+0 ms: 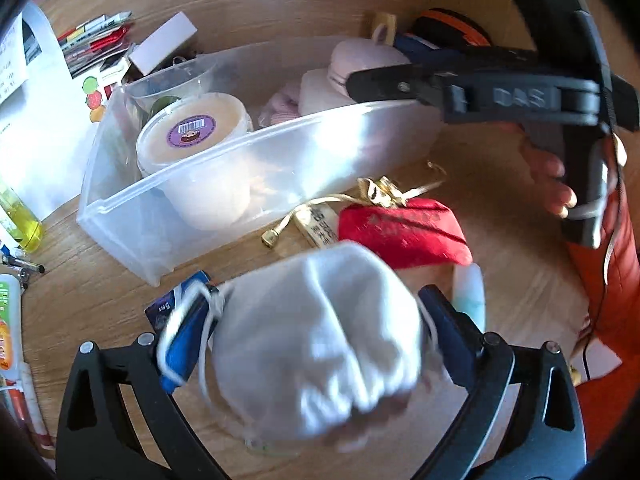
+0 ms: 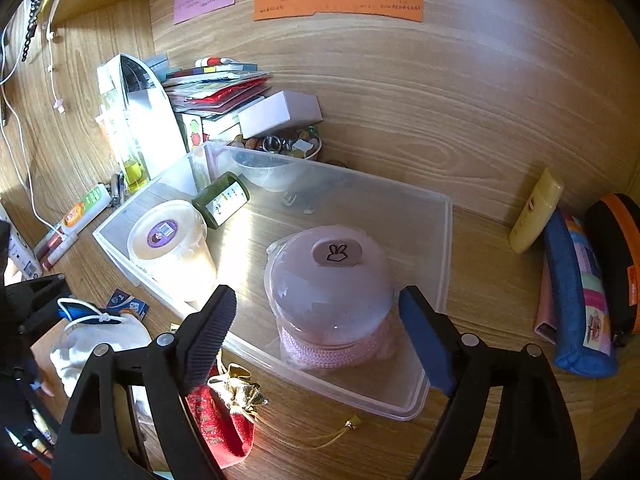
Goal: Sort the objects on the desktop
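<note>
A white drawstring pouch (image 1: 320,340) lies on the desk between the fingers of my left gripper (image 1: 312,312), which stands wide open around it; the pouch is blurred. Just beyond it lies a red pouch with a gold tie (image 1: 400,232). In the right wrist view my right gripper (image 2: 316,296) is open over the clear plastic bin (image 2: 436,240). Its pads stand apart from a pink lidded jar (image 2: 328,280) that rests inside the bin. A cream tub with a purple sticker (image 2: 164,240) and a green jar (image 2: 222,204) share the bin. One of my right gripper's fingers (image 1: 380,84) reaches over the bin.
A blue pencil case (image 2: 576,300) and a yellow tube (image 2: 536,212) lie right of the bin. Stacked papers (image 2: 216,88), a white box (image 2: 280,114) and a bowl of trinkets (image 2: 288,146) stand behind it. Pens and tubes (image 2: 80,212) lie at the left.
</note>
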Demonstrator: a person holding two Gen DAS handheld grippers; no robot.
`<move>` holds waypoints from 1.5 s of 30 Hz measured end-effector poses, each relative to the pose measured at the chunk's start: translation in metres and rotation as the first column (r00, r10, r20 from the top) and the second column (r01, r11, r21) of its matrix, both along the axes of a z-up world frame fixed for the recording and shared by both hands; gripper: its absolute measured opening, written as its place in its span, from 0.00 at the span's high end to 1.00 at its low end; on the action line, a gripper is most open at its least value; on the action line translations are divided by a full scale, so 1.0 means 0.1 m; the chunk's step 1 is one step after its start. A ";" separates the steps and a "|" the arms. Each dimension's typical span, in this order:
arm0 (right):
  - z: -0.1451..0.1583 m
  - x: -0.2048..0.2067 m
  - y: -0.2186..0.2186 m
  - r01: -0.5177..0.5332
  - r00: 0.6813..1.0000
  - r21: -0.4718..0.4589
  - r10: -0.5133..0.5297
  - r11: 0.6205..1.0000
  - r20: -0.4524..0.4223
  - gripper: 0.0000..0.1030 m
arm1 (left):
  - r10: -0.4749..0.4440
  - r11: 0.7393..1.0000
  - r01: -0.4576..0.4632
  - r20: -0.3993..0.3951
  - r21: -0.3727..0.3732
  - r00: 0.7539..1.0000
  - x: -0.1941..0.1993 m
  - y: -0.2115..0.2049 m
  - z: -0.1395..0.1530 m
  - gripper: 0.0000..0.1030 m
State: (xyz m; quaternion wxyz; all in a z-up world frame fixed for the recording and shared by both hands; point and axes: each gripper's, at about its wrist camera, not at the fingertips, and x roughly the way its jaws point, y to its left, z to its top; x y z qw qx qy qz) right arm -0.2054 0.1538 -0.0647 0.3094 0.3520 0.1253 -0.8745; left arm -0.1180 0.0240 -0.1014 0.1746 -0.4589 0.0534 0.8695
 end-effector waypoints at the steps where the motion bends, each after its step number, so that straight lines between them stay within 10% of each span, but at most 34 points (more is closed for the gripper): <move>1: 0.01 0.01 0.00 -0.004 1.000 -0.001 0.004 1.000 -0.001 0.20 | 0.007 1.000 -0.007 -0.003 0.001 1.000 -0.02 -0.01 -0.02 0.05; 9: 0.07 0.12 -0.01 -0.024 0.999 -0.010 0.024 1.000 -0.034 0.17 | 0.040 0.998 -0.042 -0.036 -0.039 0.999 0.11 -0.12 -0.05 0.34; 16: 0.13 0.15 0.03 -0.023 0.998 -0.038 0.021 0.999 -0.056 0.17 | 0.087 0.993 -0.083 -0.052 0.078 0.995 0.27 -0.36 0.15 0.65; 27: 0.20 0.18 0.08 -0.020 0.997 -0.066 0.015 0.998 -0.074 0.17 | 0.113 0.980 -0.084 -0.159 0.179 0.981 0.04 -0.46 0.73 0.66; 36: 0.28 0.22 0.14 -0.015 0.996 -0.091 0.006 0.996 -0.091 0.17 | 0.130 0.936 -0.091 -0.092 0.339 0.987 -0.71 -0.48 0.90 0.80; 45: 0.25 0.31 0.09 -0.062 0.994 -0.071 0.056 0.995 -0.096 0.17 | 0.146 0.976 -0.127 -0.095 0.178 0.985 -1.27 -0.11 0.76 0.81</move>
